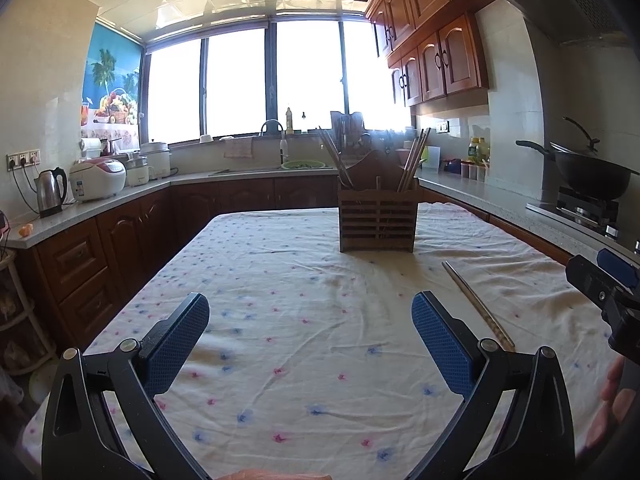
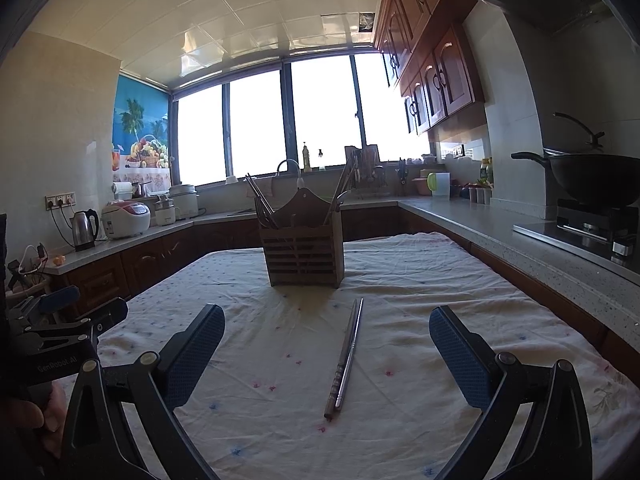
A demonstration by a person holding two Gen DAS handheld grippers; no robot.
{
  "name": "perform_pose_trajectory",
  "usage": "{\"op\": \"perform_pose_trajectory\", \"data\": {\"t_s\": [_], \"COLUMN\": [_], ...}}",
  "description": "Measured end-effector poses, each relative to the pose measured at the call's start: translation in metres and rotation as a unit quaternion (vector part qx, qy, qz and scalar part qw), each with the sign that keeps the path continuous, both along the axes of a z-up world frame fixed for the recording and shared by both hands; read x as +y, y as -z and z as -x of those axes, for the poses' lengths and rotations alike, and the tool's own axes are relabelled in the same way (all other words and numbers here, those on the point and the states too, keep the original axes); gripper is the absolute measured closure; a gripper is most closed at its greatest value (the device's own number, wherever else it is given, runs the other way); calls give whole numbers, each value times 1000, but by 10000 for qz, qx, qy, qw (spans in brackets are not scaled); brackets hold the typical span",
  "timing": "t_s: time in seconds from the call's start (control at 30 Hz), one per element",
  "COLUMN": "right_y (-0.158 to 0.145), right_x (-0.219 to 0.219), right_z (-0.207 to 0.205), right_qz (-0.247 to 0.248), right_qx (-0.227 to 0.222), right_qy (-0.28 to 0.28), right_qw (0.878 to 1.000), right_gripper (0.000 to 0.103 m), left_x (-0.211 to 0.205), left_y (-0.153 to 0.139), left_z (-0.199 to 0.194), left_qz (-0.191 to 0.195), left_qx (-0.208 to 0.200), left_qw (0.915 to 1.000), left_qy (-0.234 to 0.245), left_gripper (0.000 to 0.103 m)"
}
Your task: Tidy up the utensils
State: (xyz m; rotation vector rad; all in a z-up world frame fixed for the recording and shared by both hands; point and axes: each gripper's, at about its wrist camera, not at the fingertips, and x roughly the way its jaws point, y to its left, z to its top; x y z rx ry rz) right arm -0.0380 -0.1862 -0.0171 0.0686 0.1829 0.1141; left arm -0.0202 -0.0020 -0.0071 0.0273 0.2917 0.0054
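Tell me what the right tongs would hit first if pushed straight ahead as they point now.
Likely the pair of chopsticks lying on the tablecloth, between the open right tongs; beyond them stands the wooden utensil holder. Height above the cloth is unclear.

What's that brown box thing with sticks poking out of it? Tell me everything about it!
It is a wooden utensil holder, dark brown, with slatted sides and a taller curved back panel. It stands upright on the flowered tablecloth, toward the far end of the table. Chopsticks lean out on both sides. A loose pair of chopsticks lies in front, apart from it. Neither gripper touches it.
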Motion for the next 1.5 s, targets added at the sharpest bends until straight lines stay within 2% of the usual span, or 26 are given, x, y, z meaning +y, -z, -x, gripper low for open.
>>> {"op": "perform_pose_trajectory", "data": {"t_s": [1.5], "right_y": [-6], "right_x": [2], "right_z": [1], "right_qz": [-76], "right_qx": [-15], "right_qy": [-30], "right_qw": [10000], "right_gripper": [0], "left_x": [-7], "left_y": [5], "left_z": [-6], "left_qz": [-113], "left_qx": [90], "left_qw": [9999], "left_qy": [66], "left_gripper": [0]}}
